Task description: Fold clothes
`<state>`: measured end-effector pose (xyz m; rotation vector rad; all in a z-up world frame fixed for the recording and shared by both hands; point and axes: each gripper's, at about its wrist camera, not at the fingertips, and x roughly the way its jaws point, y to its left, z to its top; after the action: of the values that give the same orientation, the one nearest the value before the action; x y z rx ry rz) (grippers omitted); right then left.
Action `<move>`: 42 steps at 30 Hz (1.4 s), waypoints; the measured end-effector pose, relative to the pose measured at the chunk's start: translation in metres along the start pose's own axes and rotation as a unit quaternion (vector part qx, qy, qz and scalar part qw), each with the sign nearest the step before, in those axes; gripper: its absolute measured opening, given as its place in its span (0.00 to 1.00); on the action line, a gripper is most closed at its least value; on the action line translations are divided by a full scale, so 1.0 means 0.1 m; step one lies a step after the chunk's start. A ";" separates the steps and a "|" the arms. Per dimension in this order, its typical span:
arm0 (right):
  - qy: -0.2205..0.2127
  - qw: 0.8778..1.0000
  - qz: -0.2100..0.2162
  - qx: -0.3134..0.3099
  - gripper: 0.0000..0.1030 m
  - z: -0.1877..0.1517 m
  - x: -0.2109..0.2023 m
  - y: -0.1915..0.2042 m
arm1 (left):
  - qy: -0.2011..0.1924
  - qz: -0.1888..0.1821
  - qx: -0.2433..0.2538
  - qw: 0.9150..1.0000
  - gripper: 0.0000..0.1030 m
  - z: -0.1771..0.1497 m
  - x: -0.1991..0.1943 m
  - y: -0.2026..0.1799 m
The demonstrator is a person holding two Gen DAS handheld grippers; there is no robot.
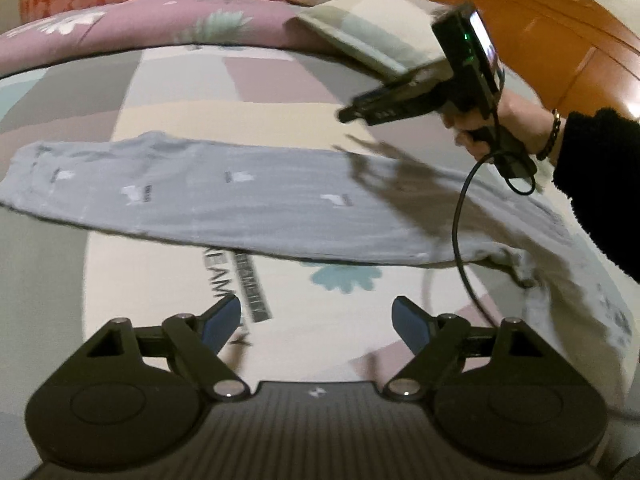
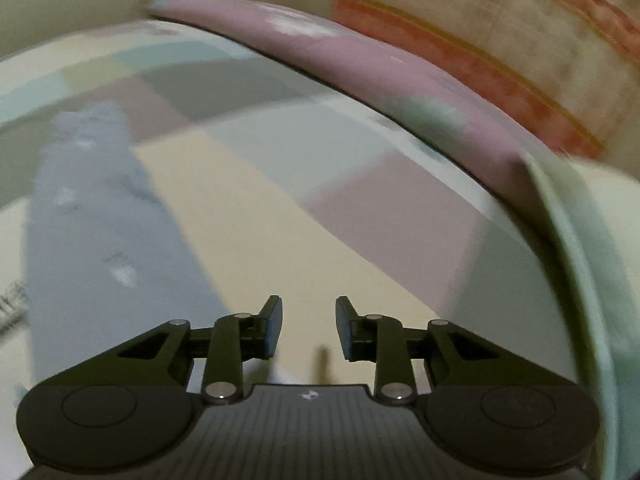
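Observation:
A pair of grey printed trousers (image 1: 248, 196) lies stretched flat across the patchwork bedsheet (image 1: 168, 276), legs to the left, waist end bunched at the right (image 1: 532, 268). My left gripper (image 1: 316, 320) hovers open over bare sheet just in front of the trousers, nothing between its blue pads. In the left wrist view the right gripper (image 1: 348, 114) is held by a hand in a black sleeve above the trousers' right part. In its own view the right gripper (image 2: 308, 328) stands open over the sheet, with the grey trousers (image 2: 100, 216) off to its left.
A mauve floral quilt (image 1: 160, 24) lies rolled along the far side of the bed, with a pale green pillow (image 1: 372, 36) beside it. A wooden headboard (image 1: 560, 40) stands at the far right. A black cable (image 1: 460, 216) hangs from the right gripper.

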<state>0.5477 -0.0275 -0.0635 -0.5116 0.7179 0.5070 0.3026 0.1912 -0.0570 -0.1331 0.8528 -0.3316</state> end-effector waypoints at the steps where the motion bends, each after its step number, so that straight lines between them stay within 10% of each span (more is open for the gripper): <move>1: 0.009 1.000 -0.014 0.020 0.32 -0.12 -0.08 -0.13 | -0.002 -0.004 0.003 1.000 0.80 0.00 -0.01 -0.02; 13: 0.089 0.964 -0.053 0.246 0.47 -1.61 -0.93 -0.54 | 0.008 0.001 0.012 1.000 0.80 -0.01 0.08 -0.13; 20: 0.069 0.941 -0.085 0.319 0.59 -1.47 -0.44 -0.81 | 0.012 0.006 0.017 1.000 0.80 -0.01 0.11 -0.16; 26: 0.041 0.927 -0.082 0.363 0.65 -1.65 -1.03 -0.95 | 0.008 0.004 0.017 1.000 0.80 -0.01 0.10 -0.18; 32: 0.091 0.889 -0.113 0.434 0.66 -2.32 -1.30 -0.95 | 0.009 0.009 0.022 1.000 0.80 -0.01 0.14 -0.24; 42: 0.073 0.886 -0.181 0.420 0.78 -2.20 -0.98 -1.32 | 0.011 0.015 0.027 0.999 0.80 -0.02 0.18 -0.29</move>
<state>0.4563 -0.2836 -0.0999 0.1456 0.8827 -0.2175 0.3055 0.1579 -0.0638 -0.0657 0.8665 -0.3291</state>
